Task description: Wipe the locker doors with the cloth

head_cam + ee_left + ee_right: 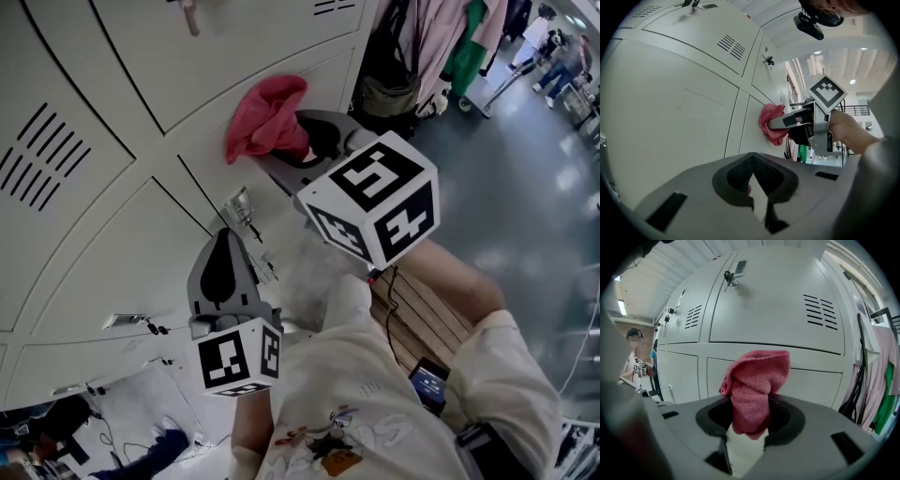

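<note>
A pink cloth (267,117) is pressed against a pale grey locker door (112,234), bunched at a seam between doors. My right gripper (305,141) is shut on the cloth (757,385), which bulges up out of its jaws towards the locker door (773,310). My left gripper (223,246) hangs lower, close to the lockers, jaws together with nothing in them. In the left gripper view, the left gripper (752,187) points along the locker door (670,108) at the cloth (772,123) and the right gripper (780,123).
A key latch (242,208) sticks out of a door between the two grippers. Hanging clothes (441,37) crowd the end of the locker row. A wooden bench (422,319) is under my right arm. People (553,47) stand far off on the shiny floor.
</note>
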`<state>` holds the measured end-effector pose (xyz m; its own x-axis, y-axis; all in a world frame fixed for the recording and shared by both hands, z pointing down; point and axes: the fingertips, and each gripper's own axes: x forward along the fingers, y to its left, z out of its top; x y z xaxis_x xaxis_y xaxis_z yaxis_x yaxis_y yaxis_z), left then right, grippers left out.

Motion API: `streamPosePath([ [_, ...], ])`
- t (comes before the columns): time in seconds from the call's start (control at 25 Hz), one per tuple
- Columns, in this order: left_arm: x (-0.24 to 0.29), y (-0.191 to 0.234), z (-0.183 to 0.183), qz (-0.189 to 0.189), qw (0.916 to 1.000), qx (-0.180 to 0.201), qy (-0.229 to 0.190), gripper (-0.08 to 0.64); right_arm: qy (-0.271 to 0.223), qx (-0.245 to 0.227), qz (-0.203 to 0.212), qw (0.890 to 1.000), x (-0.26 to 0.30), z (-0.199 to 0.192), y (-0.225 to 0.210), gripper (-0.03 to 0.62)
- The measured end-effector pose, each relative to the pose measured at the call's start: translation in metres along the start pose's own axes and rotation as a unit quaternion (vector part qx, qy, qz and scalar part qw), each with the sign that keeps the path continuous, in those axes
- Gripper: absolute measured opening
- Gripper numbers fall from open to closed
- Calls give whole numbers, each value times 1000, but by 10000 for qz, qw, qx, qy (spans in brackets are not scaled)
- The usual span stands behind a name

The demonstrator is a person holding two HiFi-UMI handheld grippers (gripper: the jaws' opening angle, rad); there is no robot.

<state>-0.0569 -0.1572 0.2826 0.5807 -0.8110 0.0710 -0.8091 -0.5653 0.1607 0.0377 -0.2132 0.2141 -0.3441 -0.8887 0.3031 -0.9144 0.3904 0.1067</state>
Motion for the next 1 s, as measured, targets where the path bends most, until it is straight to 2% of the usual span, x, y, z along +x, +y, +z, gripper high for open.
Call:
streamPosePath([
  [0.2,0,3,-2,45,10000,-6,-9,6,-98,-167,83,9998,3,3,14,176],
  [0.52,2,0,-5,56,10000,25,76,6,-453,-305,-170,9984,3,3,16,173],
  [0.64,2,-1,-9,63,9999,47,124,6,-482,-391,-259,9977,8,-8,18,173],
  [1.0,0,3,-15,138,9996,109,208,6,-342,-198,-345,9986,23,-53,25,173],
])
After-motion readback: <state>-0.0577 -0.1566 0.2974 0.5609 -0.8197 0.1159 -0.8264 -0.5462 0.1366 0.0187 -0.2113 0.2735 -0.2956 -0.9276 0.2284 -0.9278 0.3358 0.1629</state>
